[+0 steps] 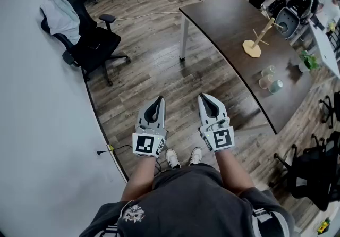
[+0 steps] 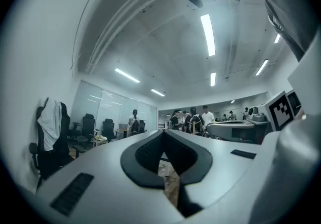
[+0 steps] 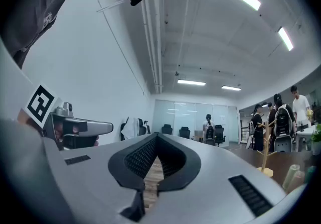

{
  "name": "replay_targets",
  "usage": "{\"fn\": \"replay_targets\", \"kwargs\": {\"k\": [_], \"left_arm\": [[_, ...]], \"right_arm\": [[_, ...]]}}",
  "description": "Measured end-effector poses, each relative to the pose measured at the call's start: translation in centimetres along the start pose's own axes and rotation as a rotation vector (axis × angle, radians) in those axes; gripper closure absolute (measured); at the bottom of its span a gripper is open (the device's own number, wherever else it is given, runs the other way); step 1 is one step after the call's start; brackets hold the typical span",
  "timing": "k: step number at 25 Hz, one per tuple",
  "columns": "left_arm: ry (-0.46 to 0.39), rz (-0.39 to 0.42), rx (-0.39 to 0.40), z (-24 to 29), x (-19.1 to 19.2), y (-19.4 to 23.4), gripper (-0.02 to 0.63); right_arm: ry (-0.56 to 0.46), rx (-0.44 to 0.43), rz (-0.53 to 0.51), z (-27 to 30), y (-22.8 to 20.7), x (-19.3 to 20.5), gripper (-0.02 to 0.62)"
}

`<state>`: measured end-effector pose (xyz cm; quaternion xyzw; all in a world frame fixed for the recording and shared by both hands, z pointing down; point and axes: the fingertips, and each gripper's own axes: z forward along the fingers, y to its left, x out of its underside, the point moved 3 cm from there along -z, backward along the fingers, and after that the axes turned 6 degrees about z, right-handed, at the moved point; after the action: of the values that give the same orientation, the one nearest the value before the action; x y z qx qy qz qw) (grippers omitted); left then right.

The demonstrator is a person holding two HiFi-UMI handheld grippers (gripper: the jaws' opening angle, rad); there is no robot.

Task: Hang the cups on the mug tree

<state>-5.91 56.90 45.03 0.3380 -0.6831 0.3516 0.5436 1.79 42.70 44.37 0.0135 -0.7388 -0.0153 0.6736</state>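
Head view shows your left gripper [image 1: 158,101] and right gripper [image 1: 205,98] with jaws pressed together on nothing, well apart from the 3 cups [image 1: 270,78] near the mug tree [image 1: 260,36] on the table [image 1: 223,23]; reaching in with closed jaws could knock a cup over

The person wears a dark grey T-shirt [image 1: 186,204] with a white emblem [image 1: 133,212] on its front and white stripes [image 1: 261,213] on its sleeves, 2 white shoes [image 1: 182,157] beyond the T-shirt, and carries a light grey left gripper [image 1: 158,101] and right gripper [image 1: 205,98] with black ribbed pads [image 2: 145,153] and black-and-white marker cubes [image 1: 148,144].
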Motion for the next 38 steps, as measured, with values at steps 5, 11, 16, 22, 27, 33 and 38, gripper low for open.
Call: {"fn": "replay_targets", "kwargs": {"k": [5, 11, 16, 22, 27, 33, 38], "left_arm": [[-0.007, -0.012, 0.025, 0.6, 0.1, -0.8, 0.6], [0.013, -0.003, 0.073, 0.1, 0.8, -1.6, 0.6], [-0.001, -0.007, 0.126, 1.4, 0.8, -2.3, 0.6], [-0.016, -0.024, 0.157, 1.9, 0.9, -2.6, 0.6], [-0.007, -0.042, 0.201, 3.3, 1.7, -4.3, 0.6], [0.017, -0.051, 0.259, 5.8, 2.5, -6.4, 0.6], [0.012, -0.041, 0.278, 9.0, 2.5, -7.2, 0.6]], "right_arm": [[-0.007, 0.008, -0.009, 0.1, -0.3, -0.3, 0.571], [0.001, -0.003, 0.004, -0.3, 1.1, 0.2, 0.571], [0.024, 0.04, 0.014, -0.6, 0.7, 0.2, 0.569], [0.071, 0.028, 0.011, -1.1, 1.2, 0.6, 0.569], [0.059, 0.064, 0.023, -1.9, -0.6, 1.1, 0.568], [0.104, 0.111, 0.059, -2.6, -3.5, 2.4, 0.569], [0.109, 0.136, 0.077, -2.0, -6.8, 2.5, 0.568]]}}
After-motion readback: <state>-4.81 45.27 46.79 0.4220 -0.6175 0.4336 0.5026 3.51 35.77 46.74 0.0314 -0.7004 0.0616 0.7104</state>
